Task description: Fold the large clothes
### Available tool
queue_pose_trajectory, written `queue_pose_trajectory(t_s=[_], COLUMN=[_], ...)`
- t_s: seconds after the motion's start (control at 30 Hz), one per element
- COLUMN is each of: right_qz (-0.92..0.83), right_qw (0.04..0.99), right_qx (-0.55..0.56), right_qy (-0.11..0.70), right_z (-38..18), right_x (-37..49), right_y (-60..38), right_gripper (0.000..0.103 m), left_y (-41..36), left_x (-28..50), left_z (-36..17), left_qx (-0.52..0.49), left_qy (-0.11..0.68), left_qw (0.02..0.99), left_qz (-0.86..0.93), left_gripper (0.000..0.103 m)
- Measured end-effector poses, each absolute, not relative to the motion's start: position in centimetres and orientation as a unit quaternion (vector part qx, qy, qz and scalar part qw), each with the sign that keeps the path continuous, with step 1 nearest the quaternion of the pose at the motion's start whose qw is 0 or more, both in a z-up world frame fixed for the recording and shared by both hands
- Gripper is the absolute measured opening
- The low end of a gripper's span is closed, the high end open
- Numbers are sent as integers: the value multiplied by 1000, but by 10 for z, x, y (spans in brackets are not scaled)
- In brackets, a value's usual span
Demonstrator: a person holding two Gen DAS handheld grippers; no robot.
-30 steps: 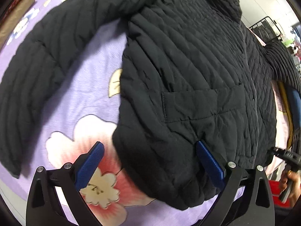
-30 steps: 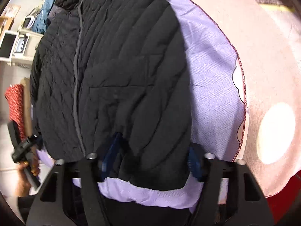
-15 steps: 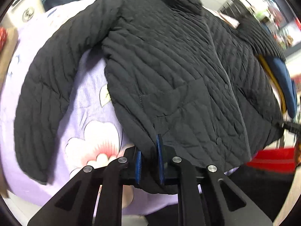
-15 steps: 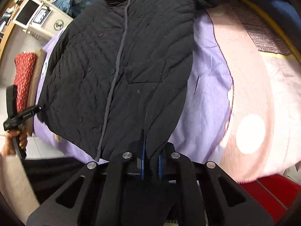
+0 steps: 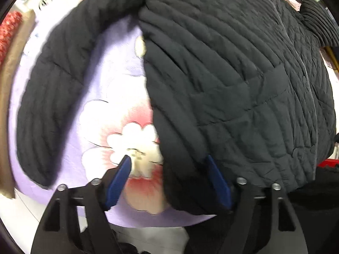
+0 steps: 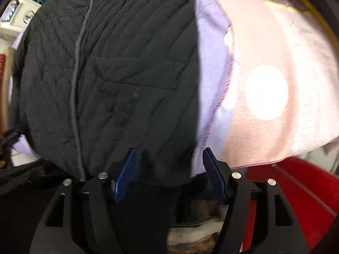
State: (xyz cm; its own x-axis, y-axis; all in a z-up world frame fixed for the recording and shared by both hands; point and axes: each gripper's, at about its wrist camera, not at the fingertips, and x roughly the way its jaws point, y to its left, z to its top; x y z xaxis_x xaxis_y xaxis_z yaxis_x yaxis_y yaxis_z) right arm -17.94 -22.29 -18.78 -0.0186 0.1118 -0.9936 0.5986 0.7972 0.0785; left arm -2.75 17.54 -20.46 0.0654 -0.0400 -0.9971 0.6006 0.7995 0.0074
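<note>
A black quilted jacket (image 5: pixel 222 80) lies front up on the bed, with one sleeve (image 5: pixel 59 80) spread out to the left. Its zip and chest pocket also show in the right wrist view (image 6: pixel 118 67). My left gripper (image 5: pixel 169 169) hangs over the hem's left corner. Its jaws are opening, and the hem lies loose between the blue pads (image 5: pixel 120 177). My right gripper (image 6: pixel 169 165) is over the hem's right corner. Its jaws are opening too, with the hem edge between its blue pads (image 6: pixel 125 171), which do not press on it.
A lilac blanket with a flower print (image 5: pixel 118 105) lies under the jacket, and a pink blanket with a white dot (image 6: pixel 275 63) lies to its right. A red surface (image 6: pixel 286 190) sits below the bed edge. A red patterned thing (image 5: pixel 8 29) and a wooden edge are at the far left.
Half a second ago both grippers were shut on the jacket's hem. Both have since spread their jaws and let the hem go. Both cameras now sit closer over the jacket.
</note>
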Motion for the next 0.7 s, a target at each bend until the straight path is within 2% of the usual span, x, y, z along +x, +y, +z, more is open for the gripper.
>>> queue_pose_trajectory(t_s=[0.1, 0.17, 0.27, 0.33, 0.4, 0.5, 0.63, 0.7], right_qz=[-207, -209, -185, -155, -119, -57, -40, -40], right_qw=[686, 713, 743, 754, 757, 750, 698, 686], right_qx=[234, 233, 219, 191, 147, 101, 61, 47], right_qy=[657, 628, 605, 609, 626, 651, 712, 725], right_z=[-158, -138, -122, -122, -129, -154, -211, -227], right_x=[-174, -160, -131, -112, -91, -67, -53, -51], right_y=[-223, -221, -214, -202, -183, -155, -131, -126], right_gripper=[66, 72, 73, 74, 80, 80, 81, 88], left_y=[203, 207, 198, 180, 152, 128, 88, 85], left_x=[-16, -8, 4, 9, 4, -3, -14, -14], left_z=[-183, -168, -146, -139, -142, -156, -203, -220], left_qx=[200, 192, 175, 163, 163, 177, 230, 235], left_qy=[625, 604, 578, 566, 562, 575, 610, 611], left_qw=[726, 750, 775, 781, 776, 755, 710, 711], left_qz=[-207, -188, -189, -208, -234, -262, -267, -256], left_gripper=[77, 77, 84, 85, 87, 88, 88, 93])
